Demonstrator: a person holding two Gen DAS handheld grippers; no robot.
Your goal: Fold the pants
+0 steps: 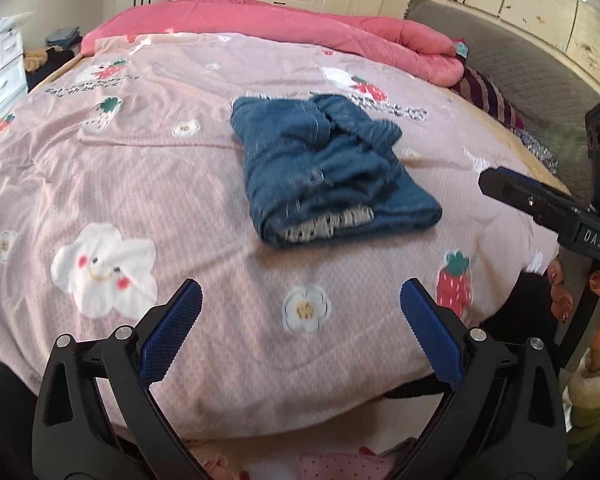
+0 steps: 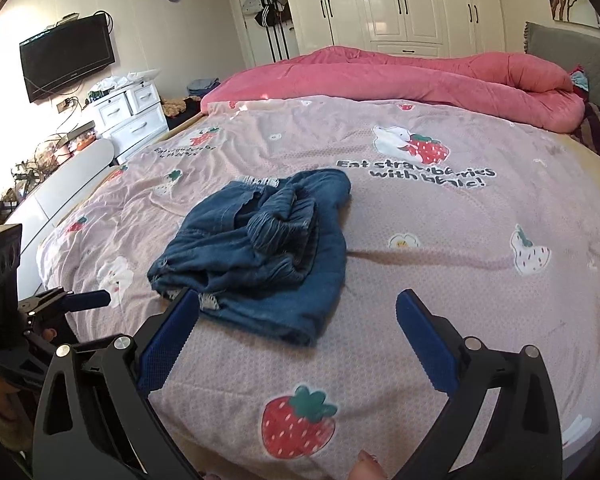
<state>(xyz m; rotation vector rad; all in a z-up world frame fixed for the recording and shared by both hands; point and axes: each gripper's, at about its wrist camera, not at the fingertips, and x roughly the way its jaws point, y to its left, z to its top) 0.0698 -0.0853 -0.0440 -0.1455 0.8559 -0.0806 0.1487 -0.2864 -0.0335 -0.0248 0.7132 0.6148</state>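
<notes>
**Denim bundle folded, both claws released**

We see the pants (image 1: 332,168) lying as a compact blue bundle near the middle of the pink bedspread (image 1: 140,184), toward twelve o'clock of our left gripper (image 1: 300,312) and eleven o'clock of our right gripper (image 2: 298,316). Both stand spread wide, holding nothing. We judge the denim soft, limp, fairly heavy, unbreakable; we would pinch the thick folded edge at its near side.
</notes>
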